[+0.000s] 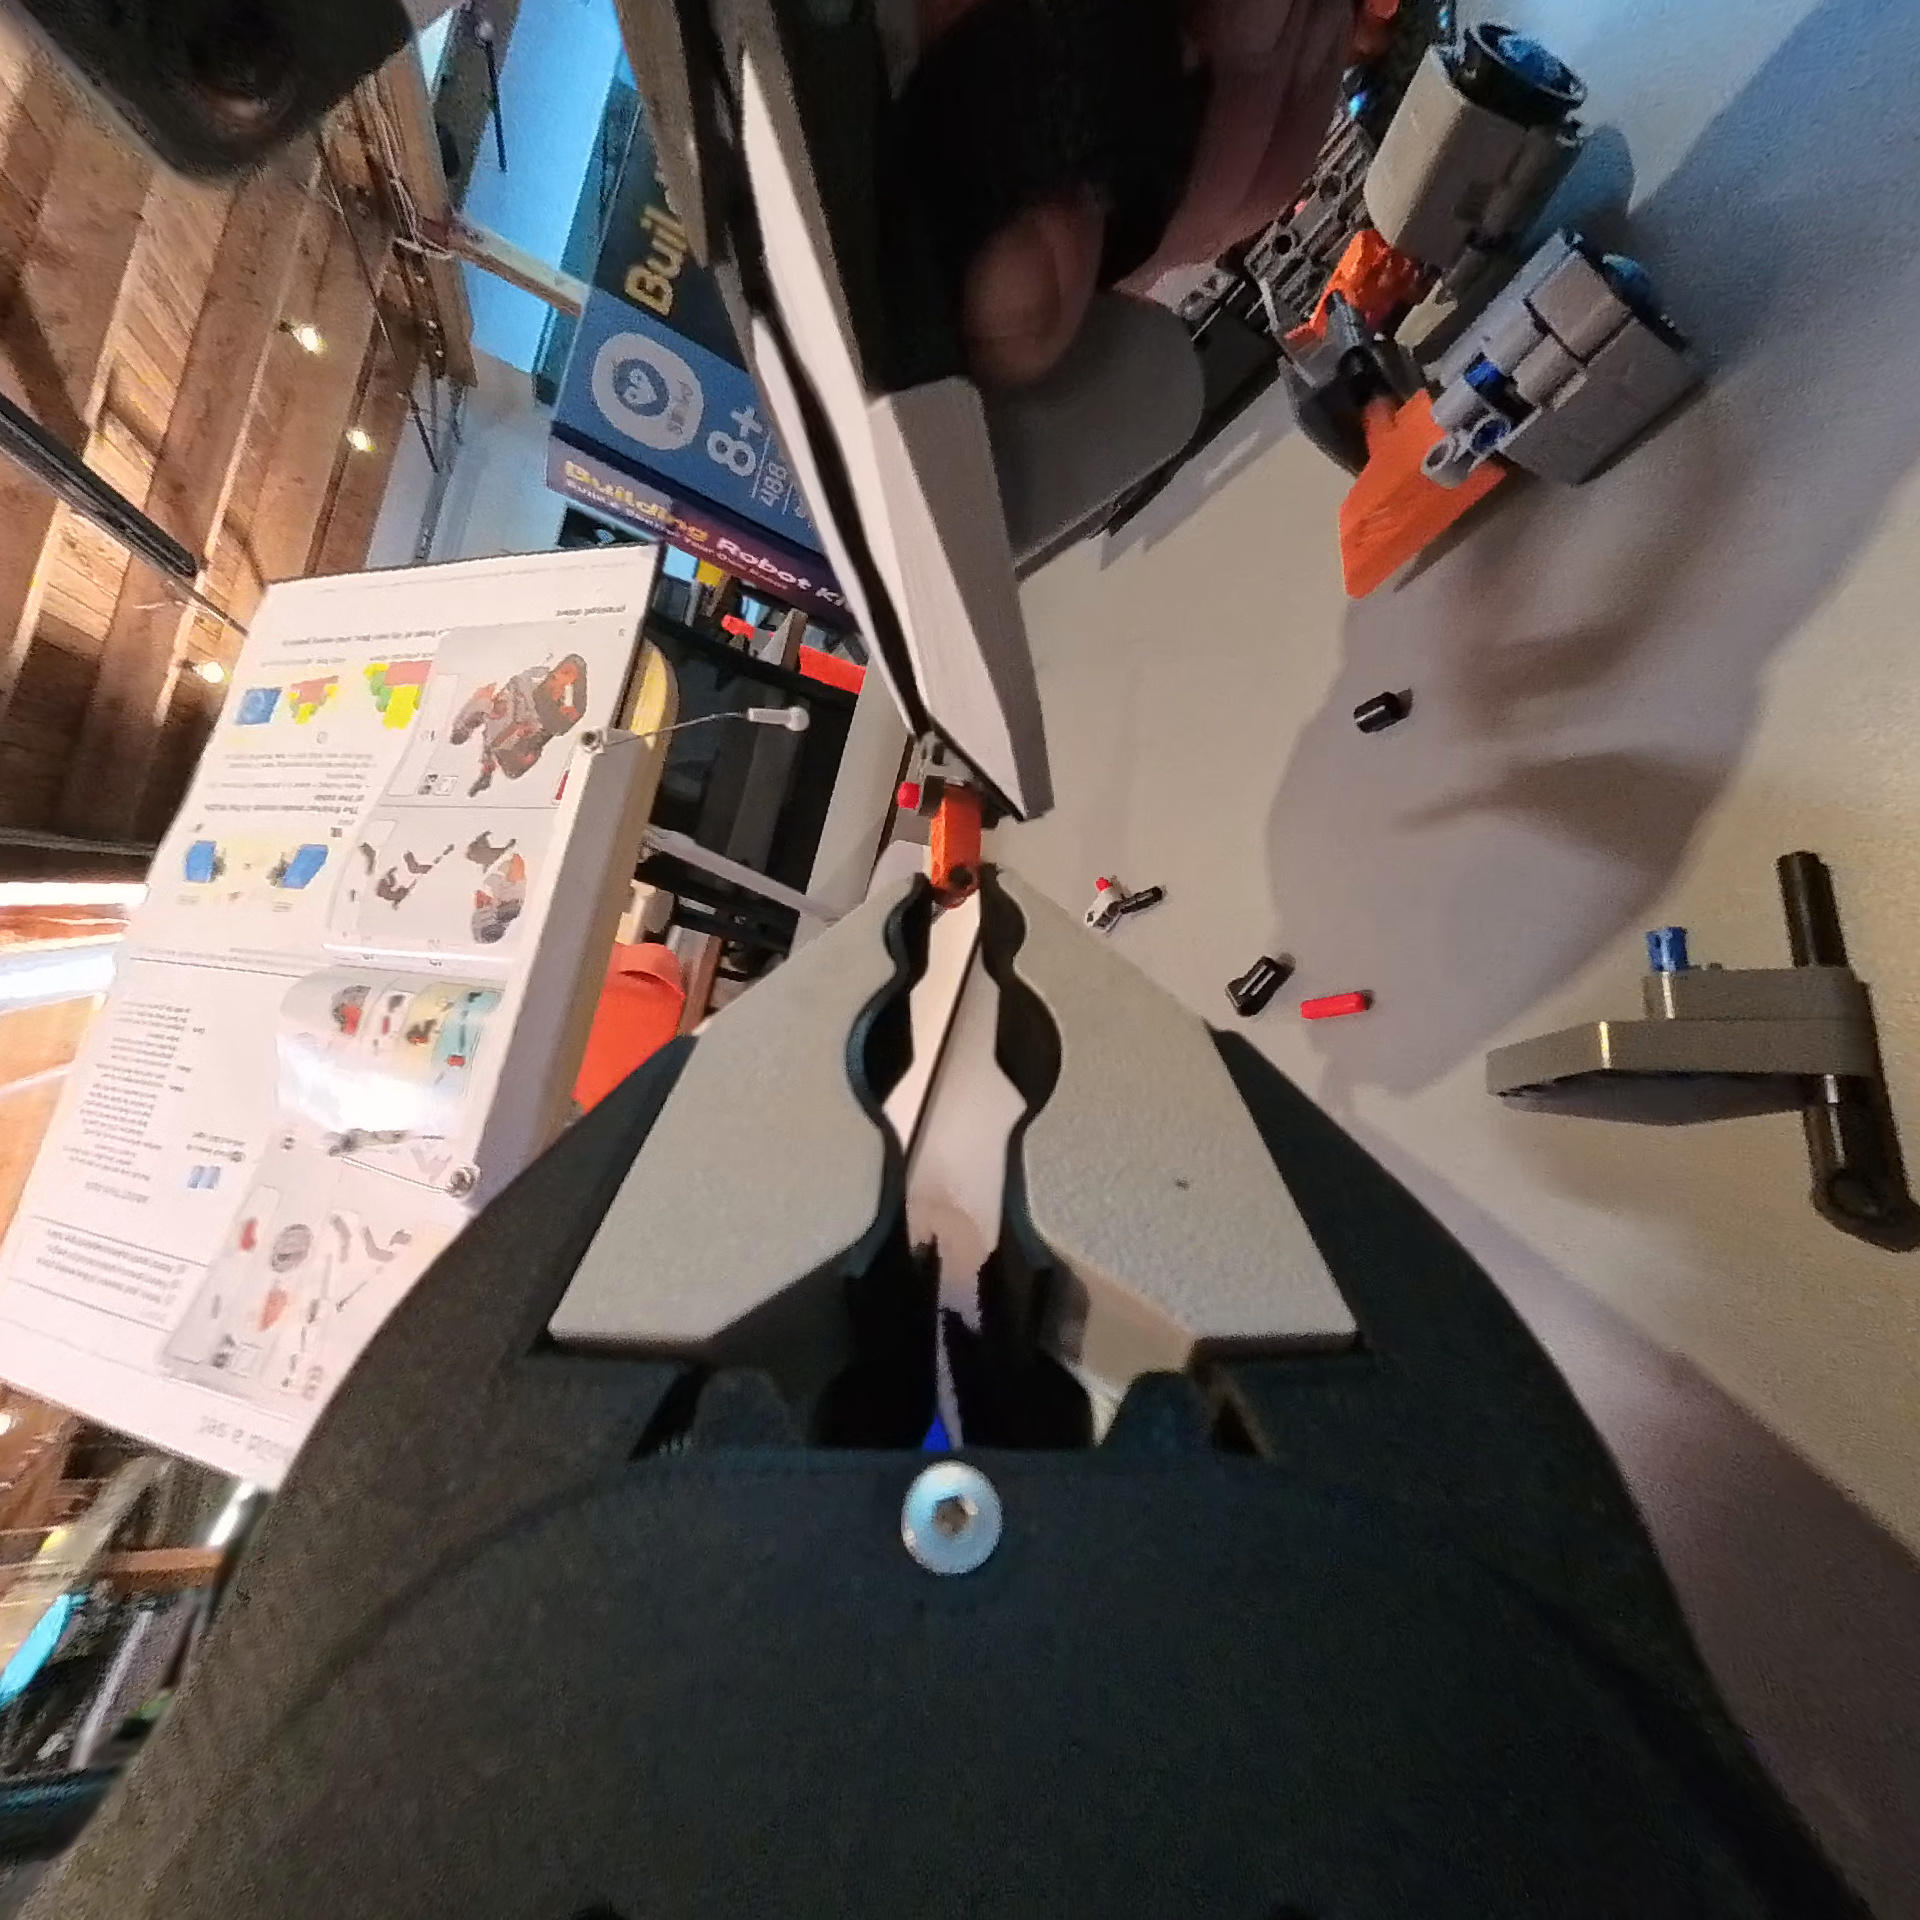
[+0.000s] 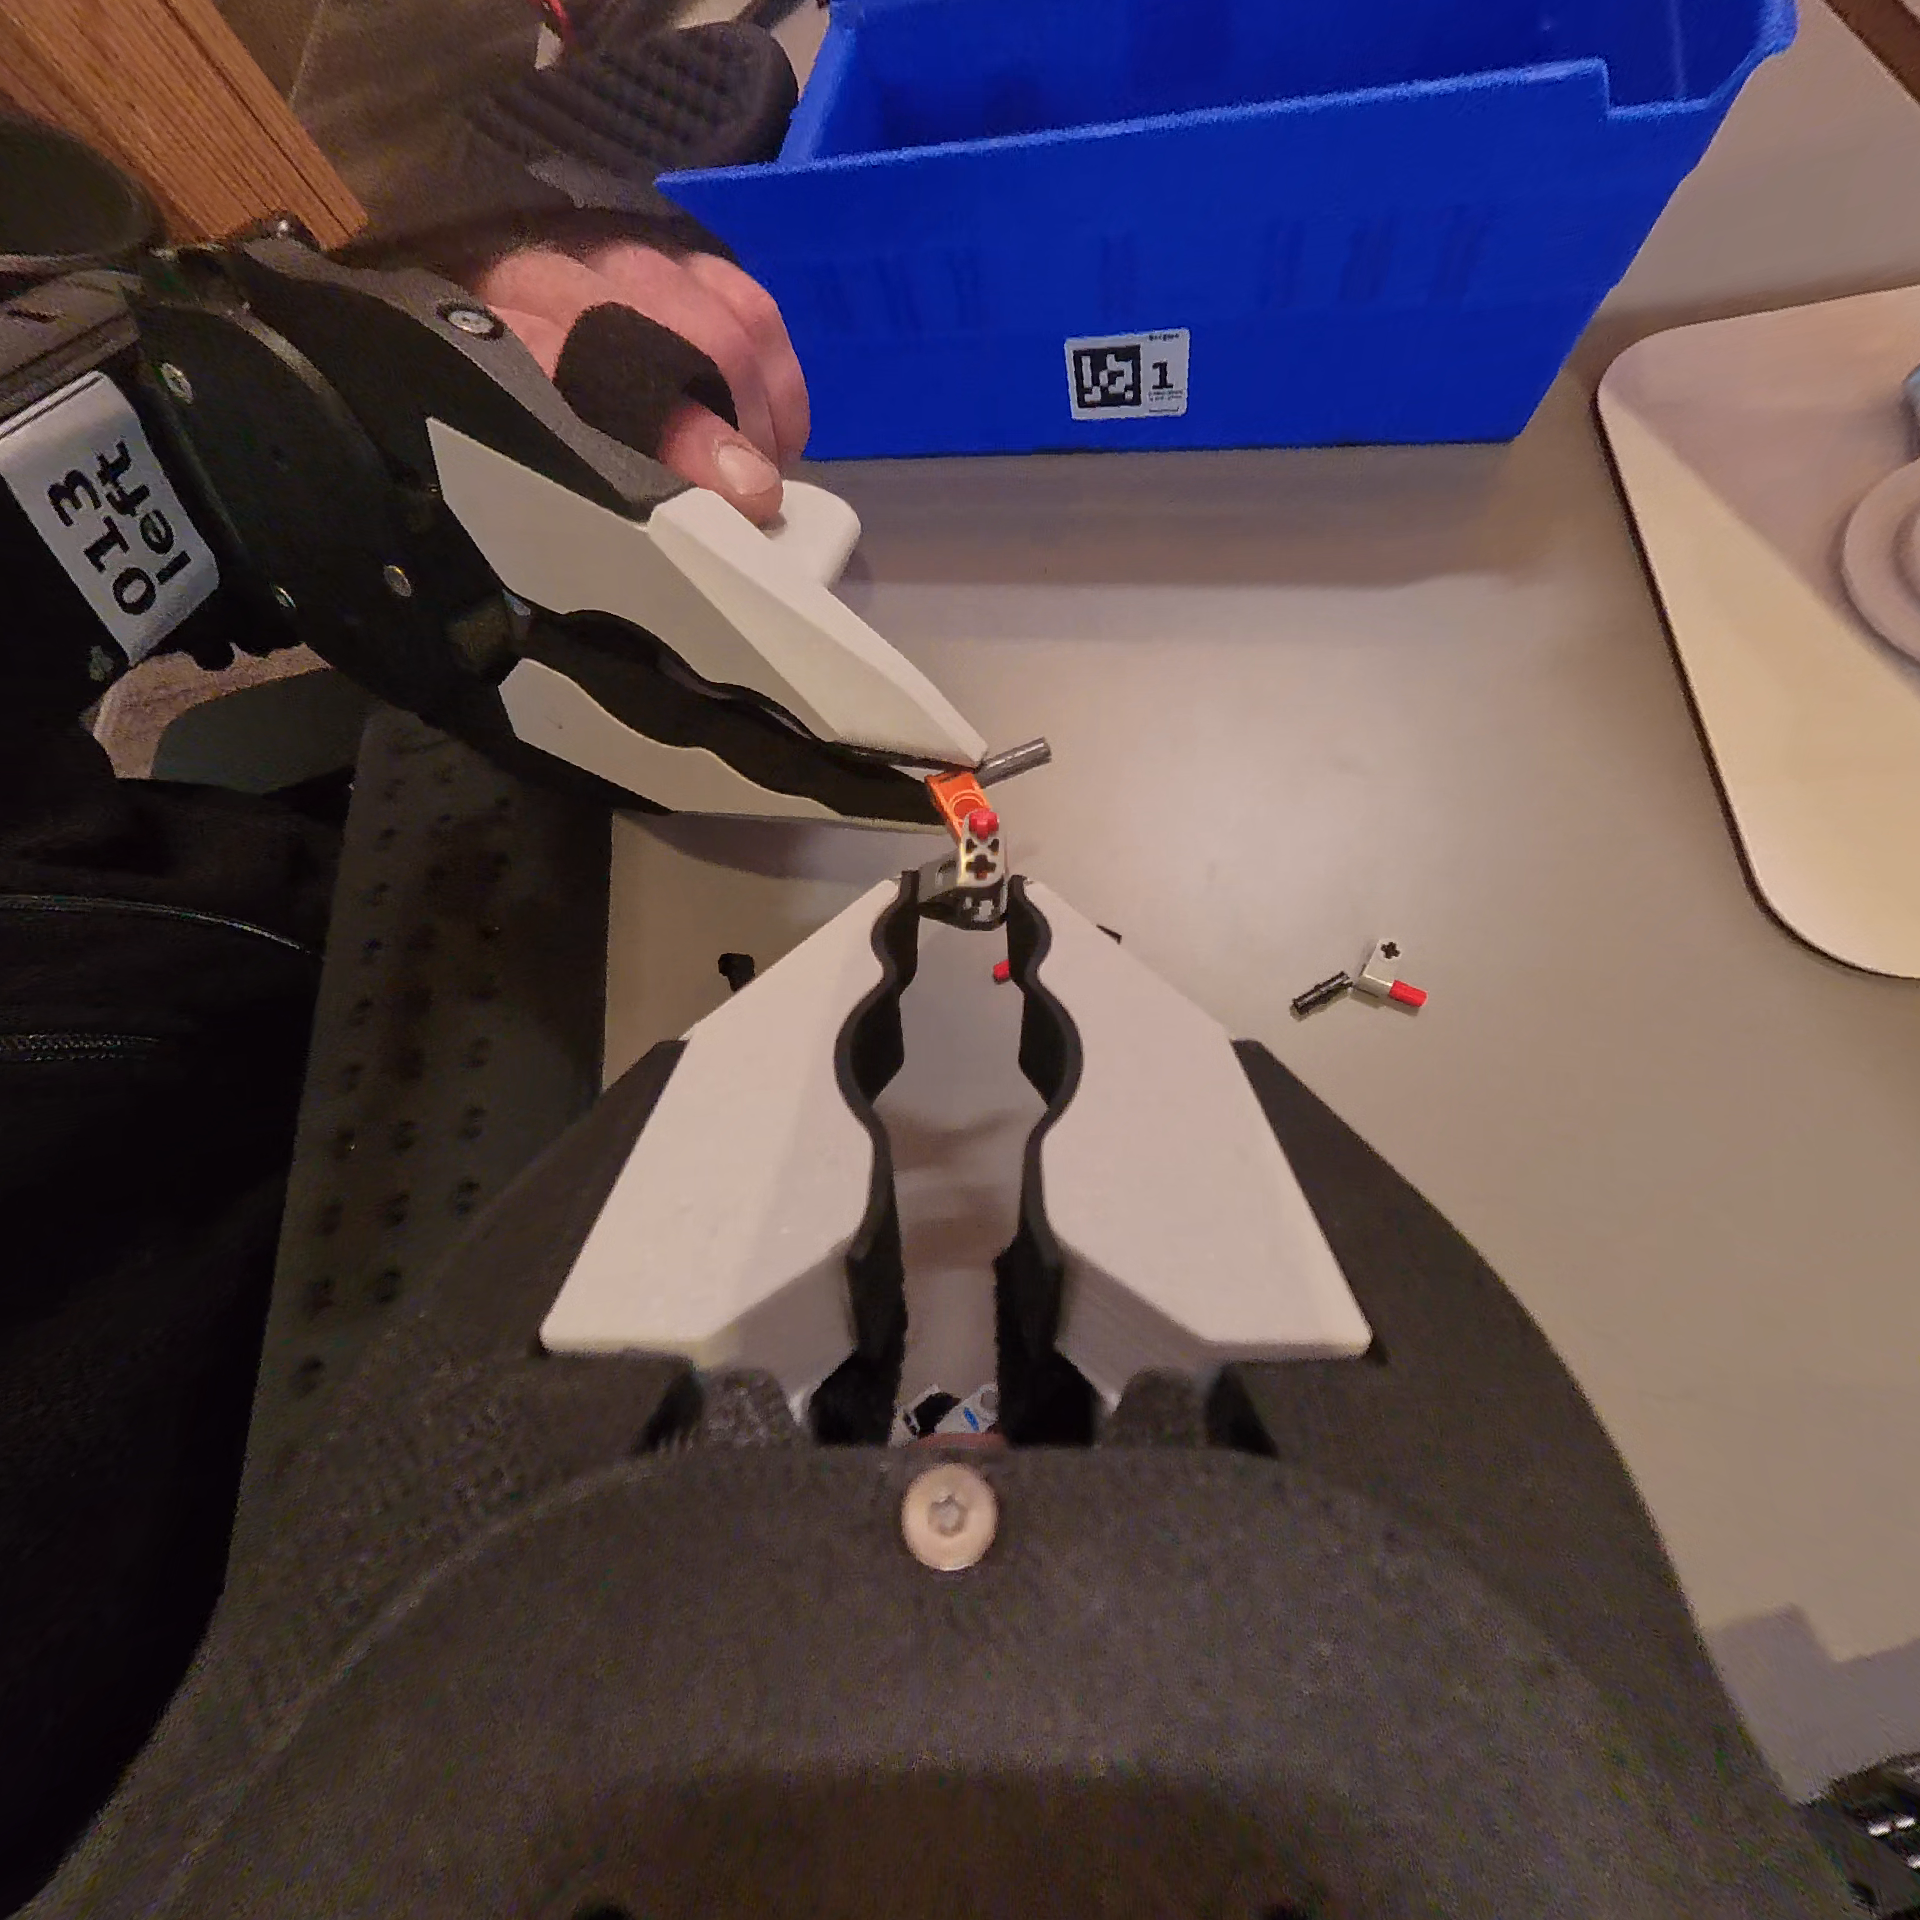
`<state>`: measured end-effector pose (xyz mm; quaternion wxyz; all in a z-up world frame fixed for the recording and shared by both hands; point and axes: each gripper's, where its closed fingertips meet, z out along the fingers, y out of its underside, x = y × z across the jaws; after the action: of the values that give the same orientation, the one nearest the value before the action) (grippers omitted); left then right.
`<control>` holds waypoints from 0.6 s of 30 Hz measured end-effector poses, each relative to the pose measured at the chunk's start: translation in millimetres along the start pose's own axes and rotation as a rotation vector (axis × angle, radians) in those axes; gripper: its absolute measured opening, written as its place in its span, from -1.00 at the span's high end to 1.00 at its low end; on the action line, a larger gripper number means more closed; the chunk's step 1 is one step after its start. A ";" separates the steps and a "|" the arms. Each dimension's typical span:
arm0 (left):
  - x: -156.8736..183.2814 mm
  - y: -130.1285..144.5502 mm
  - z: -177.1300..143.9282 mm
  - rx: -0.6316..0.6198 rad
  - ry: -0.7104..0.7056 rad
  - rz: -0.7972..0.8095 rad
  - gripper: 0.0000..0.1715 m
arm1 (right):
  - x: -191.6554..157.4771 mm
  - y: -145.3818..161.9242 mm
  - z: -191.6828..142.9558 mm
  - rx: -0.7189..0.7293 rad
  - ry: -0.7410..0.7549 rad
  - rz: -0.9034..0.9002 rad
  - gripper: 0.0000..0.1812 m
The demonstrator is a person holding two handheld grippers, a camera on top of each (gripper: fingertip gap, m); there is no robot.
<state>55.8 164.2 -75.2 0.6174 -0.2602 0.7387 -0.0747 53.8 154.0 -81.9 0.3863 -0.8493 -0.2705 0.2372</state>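
At frame centre, left hand-held gripper (image 2: 961, 774) pinches small orange plastic connector (image 2: 958, 798), right hand-held gripper (image 2: 961, 894) clamps grey-and-black cross-hole plastic piece (image 2: 977, 868); tip-only grips may slip if pressed misaligned.

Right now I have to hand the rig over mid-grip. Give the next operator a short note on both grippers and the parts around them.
Left gripper: shut on the orange piece, which carries a grey pin.
Right gripper: shut on a small grey connector with a red peg.
The two pieces meet tip to tip above the table; whether they are fully seated cannot be told.
Loose on the table: a small grey-and-red connector, black and red pins, a grey bracket on a black axle, a partly built model. The blue bin stands behind.
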 end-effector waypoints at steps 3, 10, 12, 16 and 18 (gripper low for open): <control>-3.3 -0.3 -0.6 0.035 0.018 -0.106 0.94 | -2.5 -8.3 -5.1 0.050 -0.023 0.018 0.86; -8.0 -4.5 -2.5 0.116 0.077 -0.317 0.95 | -9.5 -21.9 -13.4 0.137 -0.073 0.025 0.90; -12.6 -5.5 -3.9 0.139 0.085 -0.378 0.95 | -14.2 -28.9 -16.8 0.185 -0.110 0.022 0.87; -20.7 -5.0 -6.5 0.197 0.122 -0.533 0.95 | -23.1 -46.7 -29.2 0.301 -0.160 -0.012 0.78; -23.1 -8.6 -8.5 0.243 0.149 -0.608 0.95 | -23.2 -50.5 -33.3 0.332 -0.154 -0.040 0.76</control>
<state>52.5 166.0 -49.4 0.5376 -0.3871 0.6561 -0.3616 43.1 149.6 -18.2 0.5041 -0.7477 -0.2731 0.3350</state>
